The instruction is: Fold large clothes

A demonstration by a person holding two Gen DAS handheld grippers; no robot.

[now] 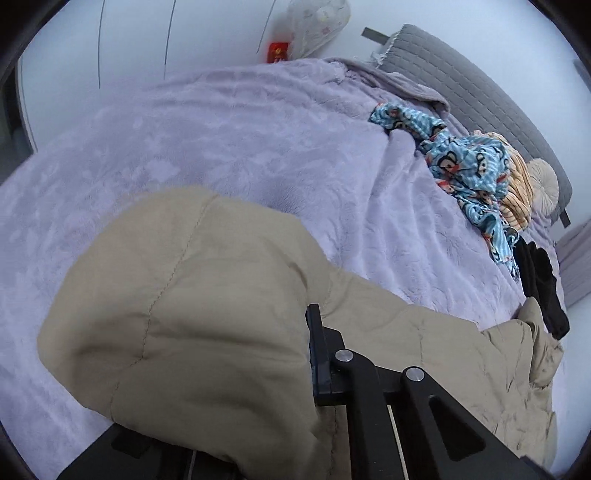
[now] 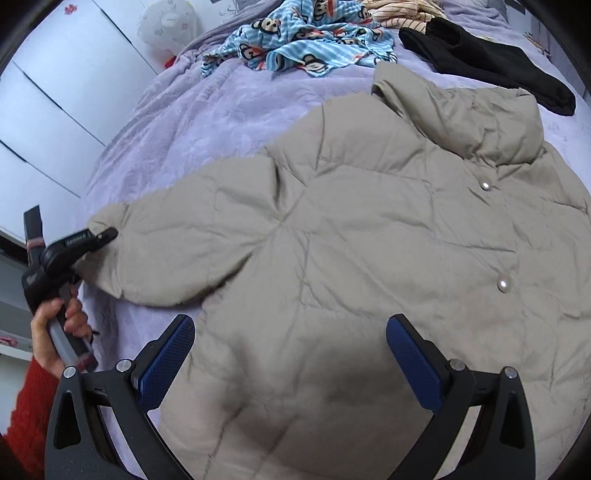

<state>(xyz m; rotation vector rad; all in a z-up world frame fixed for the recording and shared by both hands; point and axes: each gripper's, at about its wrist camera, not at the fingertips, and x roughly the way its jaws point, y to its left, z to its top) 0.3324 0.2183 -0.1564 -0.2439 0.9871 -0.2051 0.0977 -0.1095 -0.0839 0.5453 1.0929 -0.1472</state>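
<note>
1. Beige quilted jacket lies spread flat on the lilac bedspread, collar toward the far side, two pearly snap buttons showing down its right part.
2. Sleeve of the jacket stretches out to the left, its cuff at the left edge of the bed.
3. Left gripper is clamped on that cuff; in the left wrist view the puffy sleeve end fills the space where the jaws meet and hides one finger entirely.
4. A hand with a red sleeve holds the left gripper's handle at the near left.
5. Right gripper hangs over the near part of the jacket's body, its blue-padded jaws spread wide with only flat fabric below them; whether the pads touch the cloth cannot be told.
6. Beyond the collar, on the far side, lie a blue monkey-print garment, a striped cream garment and, to the right, a black garment.
7. A grey quilted headboard rises at the far right in the left wrist view, and white cupboard doors stand to the left of the bed.
</note>
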